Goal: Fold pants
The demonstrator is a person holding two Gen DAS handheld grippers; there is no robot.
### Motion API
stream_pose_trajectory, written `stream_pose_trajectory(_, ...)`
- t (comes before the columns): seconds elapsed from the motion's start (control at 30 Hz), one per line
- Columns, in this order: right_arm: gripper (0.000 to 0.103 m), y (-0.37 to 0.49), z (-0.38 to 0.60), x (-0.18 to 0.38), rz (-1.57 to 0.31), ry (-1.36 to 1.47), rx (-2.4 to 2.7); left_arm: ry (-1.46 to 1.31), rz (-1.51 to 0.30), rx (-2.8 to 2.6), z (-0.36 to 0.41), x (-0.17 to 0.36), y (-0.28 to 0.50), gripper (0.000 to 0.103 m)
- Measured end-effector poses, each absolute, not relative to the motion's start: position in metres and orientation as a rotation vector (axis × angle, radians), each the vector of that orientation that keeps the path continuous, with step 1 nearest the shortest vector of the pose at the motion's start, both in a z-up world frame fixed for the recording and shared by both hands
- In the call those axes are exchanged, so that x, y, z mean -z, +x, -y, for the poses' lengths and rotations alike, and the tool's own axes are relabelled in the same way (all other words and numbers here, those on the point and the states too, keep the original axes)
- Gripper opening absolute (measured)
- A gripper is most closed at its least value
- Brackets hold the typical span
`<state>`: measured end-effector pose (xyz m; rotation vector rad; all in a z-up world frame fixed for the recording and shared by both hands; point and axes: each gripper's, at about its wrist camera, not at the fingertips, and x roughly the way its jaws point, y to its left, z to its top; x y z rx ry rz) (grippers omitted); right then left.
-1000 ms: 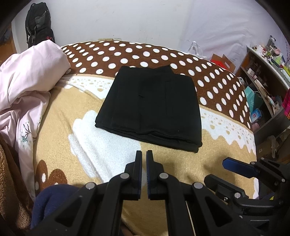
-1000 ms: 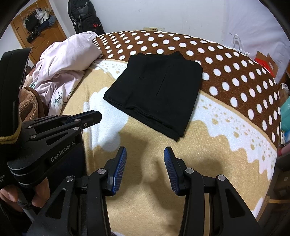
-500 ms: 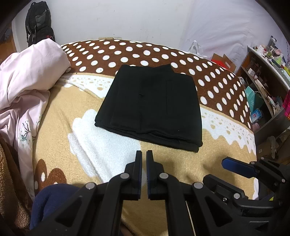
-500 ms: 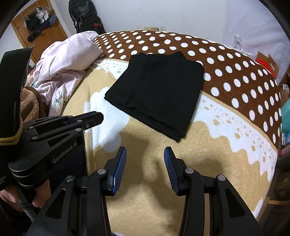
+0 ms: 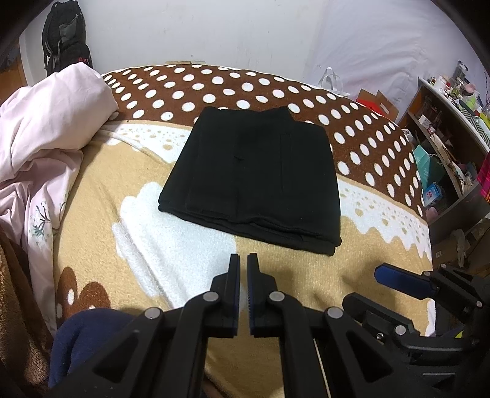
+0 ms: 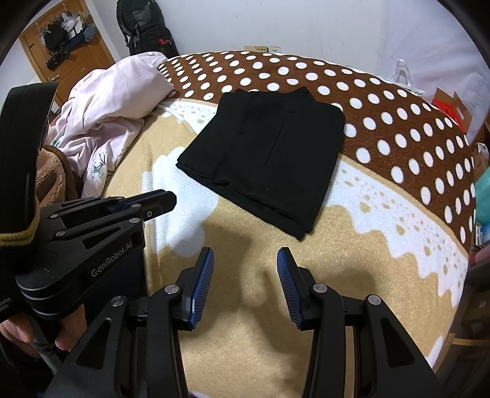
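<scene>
The black pants (image 5: 257, 180) lie folded into a flat rectangle on the bed blanket (image 5: 190, 251); they also show in the right wrist view (image 6: 266, 156). My left gripper (image 5: 243, 260) is shut and empty, held above the blanket just short of the pants' near edge. My right gripper (image 6: 245, 260) is open and empty, also short of the pants and to the right of the left one. The left gripper also shows at the left of the right wrist view (image 6: 165, 199), and a right fingertip (image 5: 386, 272) shows in the left wrist view.
A pink duvet (image 5: 46, 134) is bunched at the bed's left side. A black backpack (image 6: 144, 27) hangs on the far wall. Cluttered shelves (image 5: 444, 131) stand right of the bed. A wooden door (image 6: 67, 39) is at the far left.
Both grippers have held almost still; the view has only drifted slightly. The pants have not moved.
</scene>
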<state>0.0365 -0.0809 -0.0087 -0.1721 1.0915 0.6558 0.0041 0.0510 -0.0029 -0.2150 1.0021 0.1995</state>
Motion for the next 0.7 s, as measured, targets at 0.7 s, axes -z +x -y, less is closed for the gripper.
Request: stream_pose_trajectory(0.7,0.044,0.0371,0.0844,0.0146,-1.101,-0.169,-0.657,-0.227,-0.984,-0.263,-0.0514,0.0009,0.0023,0.005)
